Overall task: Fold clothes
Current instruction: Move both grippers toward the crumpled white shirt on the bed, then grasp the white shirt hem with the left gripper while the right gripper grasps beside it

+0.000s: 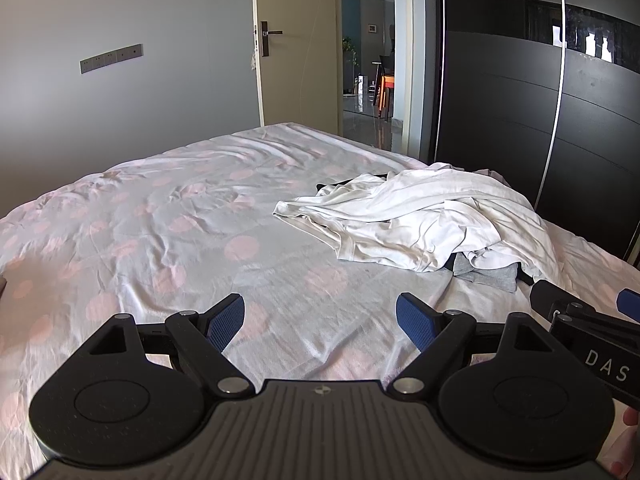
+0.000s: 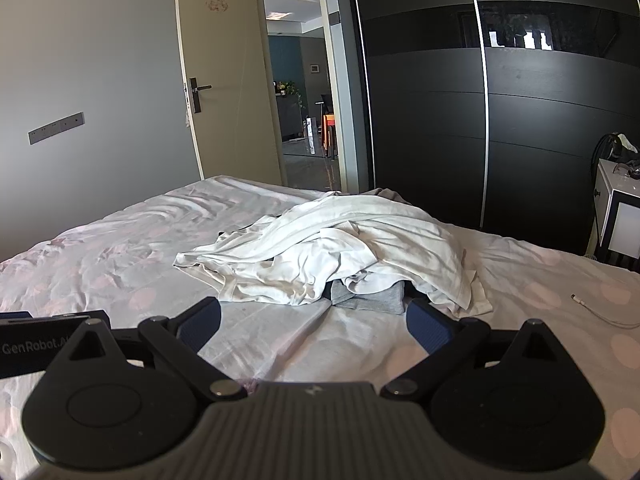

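A crumpled white garment (image 1: 412, 220) lies in a heap on the bed, on top of a grey garment (image 1: 486, 274) that pokes out at the near side. Both show in the right wrist view, white (image 2: 332, 248) over grey (image 2: 370, 298). My left gripper (image 1: 320, 322) is open and empty, hovering over bare sheet to the left of the heap. My right gripper (image 2: 314, 322) is open and empty, just short of the grey garment. The right gripper's body shows at the left view's right edge (image 1: 576, 316).
The bed (image 1: 160, 240) has a pale sheet with pink dots. A dark sliding wardrobe (image 2: 500, 112) stands behind it, an open door (image 2: 228, 80) to the left. A white cable (image 2: 600, 312) lies on the sheet at right, near a white nightstand (image 2: 618, 208).
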